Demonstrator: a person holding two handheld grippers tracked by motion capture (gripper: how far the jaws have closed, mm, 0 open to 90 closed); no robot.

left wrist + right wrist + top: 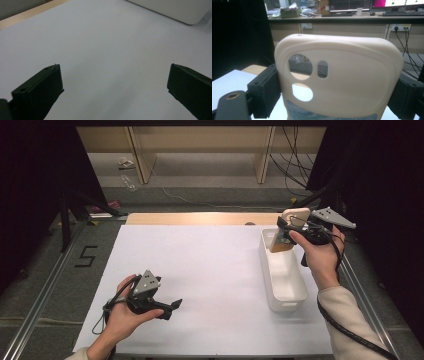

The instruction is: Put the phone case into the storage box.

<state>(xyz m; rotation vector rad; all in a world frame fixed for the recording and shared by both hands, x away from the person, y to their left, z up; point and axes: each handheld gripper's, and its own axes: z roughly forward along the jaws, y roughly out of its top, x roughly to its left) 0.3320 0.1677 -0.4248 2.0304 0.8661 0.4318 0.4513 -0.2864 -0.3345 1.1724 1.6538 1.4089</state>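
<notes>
The soft rubbery phone case point(342, 80) is pale cream, with a blue-green patterned strip low down. The oblong plastic bin point(283, 281) is white, like the flat paper-covered worktop point(200, 270).

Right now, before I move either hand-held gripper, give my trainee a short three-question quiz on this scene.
1. True or false: the left hand-held gripper holds something between its jaws.
2. What does the right hand-held gripper grip? A) a cream phone case B) a spoon C) a cloth
3. Over which thing on the white table sheet does the phone case hang?

Key:
1. False: its jaws stand wide apart low over bare sheet.
2. A: the jaws press on both side edges of the case, camera cutouts visible.
3. The white rectangular bin, at its far end, on the right side of the table.
</notes>
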